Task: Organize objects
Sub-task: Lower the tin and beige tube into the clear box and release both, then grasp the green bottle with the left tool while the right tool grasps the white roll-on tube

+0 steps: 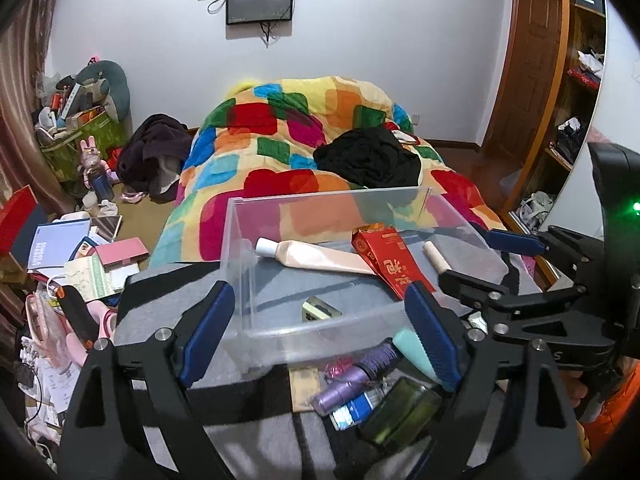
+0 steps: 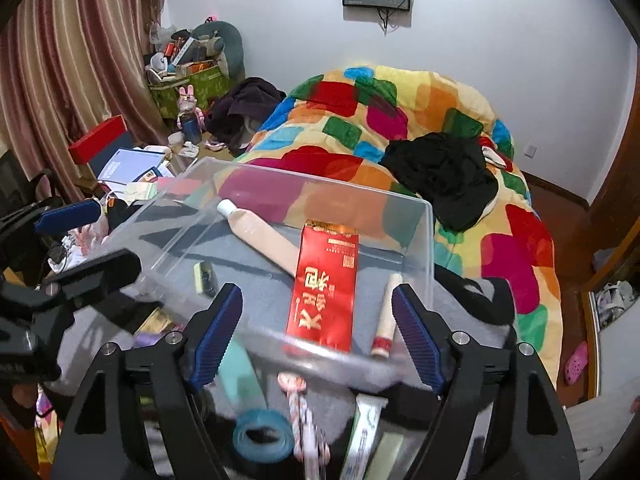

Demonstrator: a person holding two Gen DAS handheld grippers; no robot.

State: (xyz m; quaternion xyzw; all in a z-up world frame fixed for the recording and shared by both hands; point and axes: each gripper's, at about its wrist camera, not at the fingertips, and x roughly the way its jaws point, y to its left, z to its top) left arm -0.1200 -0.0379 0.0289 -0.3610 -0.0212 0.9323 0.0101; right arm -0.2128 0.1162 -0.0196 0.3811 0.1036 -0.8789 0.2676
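Observation:
A clear plastic bin [image 1: 328,194] [image 2: 320,182] stands on a grey blanket at the foot of the bed. In it lie a beige tube [image 1: 320,258] [image 2: 260,236], a red packet [image 1: 384,260] [image 2: 324,292], a cream stick [image 1: 436,258] [image 2: 388,312] and a small yellow-black item [image 1: 320,310] [image 2: 205,278]. My left gripper [image 1: 320,332] [image 2: 84,242] is open at the bin's near left corner, its pads touching nothing. My right gripper [image 2: 318,332] [image 1: 496,260] is open over the near right wall, holding nothing.
Loose items lie before the bin: purple bottles [image 1: 352,380], a dark green jar [image 1: 404,408], a teal tape roll [image 2: 262,436], a braided cord [image 2: 304,420], a white box [image 2: 364,432]. Books and boxes [image 1: 80,256] clutter the floor left. A colourful quilt [image 1: 280,152] with black clothes [image 1: 368,160] lies beyond.

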